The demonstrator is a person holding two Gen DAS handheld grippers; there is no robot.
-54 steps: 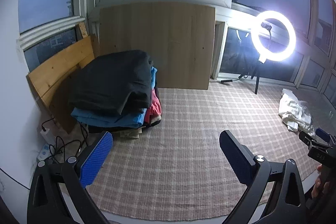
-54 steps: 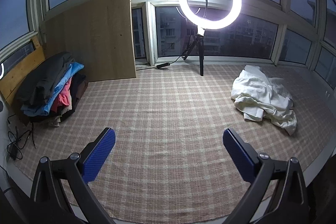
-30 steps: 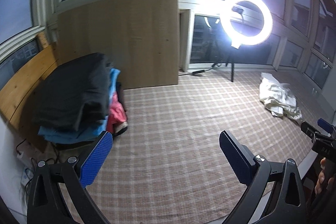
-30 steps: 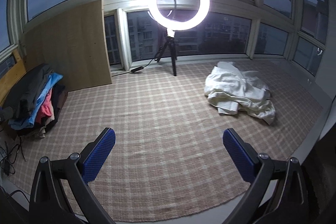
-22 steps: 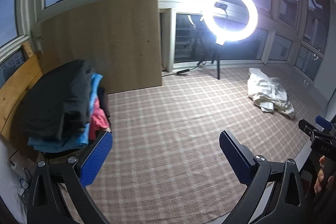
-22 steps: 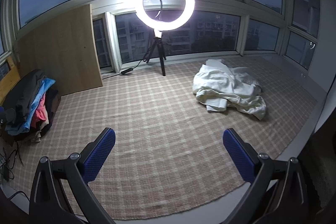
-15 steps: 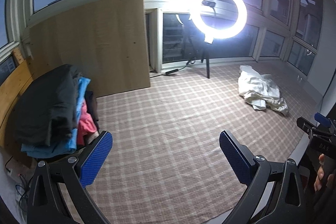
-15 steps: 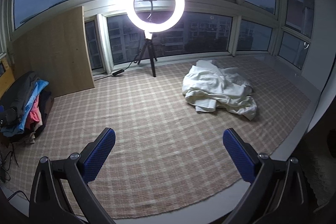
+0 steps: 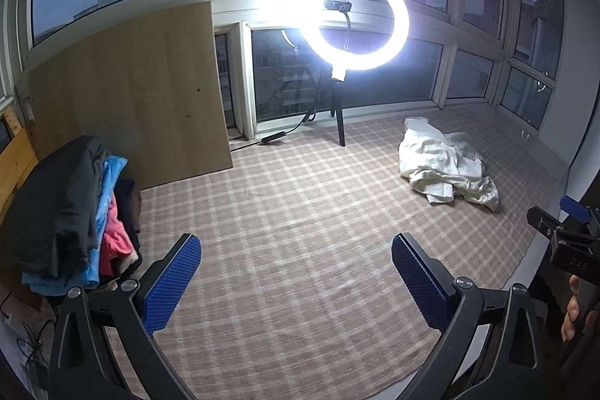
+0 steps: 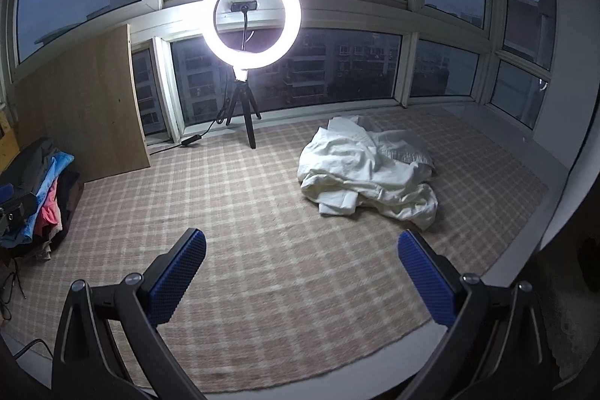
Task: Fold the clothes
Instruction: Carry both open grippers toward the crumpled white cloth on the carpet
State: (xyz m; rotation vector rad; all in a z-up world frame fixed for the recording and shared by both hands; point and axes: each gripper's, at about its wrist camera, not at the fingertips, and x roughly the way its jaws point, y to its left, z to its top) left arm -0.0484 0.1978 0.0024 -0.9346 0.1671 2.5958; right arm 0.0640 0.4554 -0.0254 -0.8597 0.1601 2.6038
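Right gripper (image 9: 562, 231): cut off by the left wrist view's right edge; jaw state unclear. Clothes pile (image 10: 33, 197) at the rug's (image 10: 262, 212) left edge: lower garments hidden, partly cropped.

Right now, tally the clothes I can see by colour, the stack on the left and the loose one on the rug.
Dark grey: 1
Light blue: 1
Pink: 1
Dark brown or black: 1
White, crumpled on the rug: 1
Total: 5 visible; the stack may hide more.

Both grippers swing rightward: left gripper (image 9: 296, 280) turns off the clothes stack (image 9: 71, 212); crumpled white garment (image 10: 367, 171) now sits nearer centre before right gripper (image 10: 302, 276).
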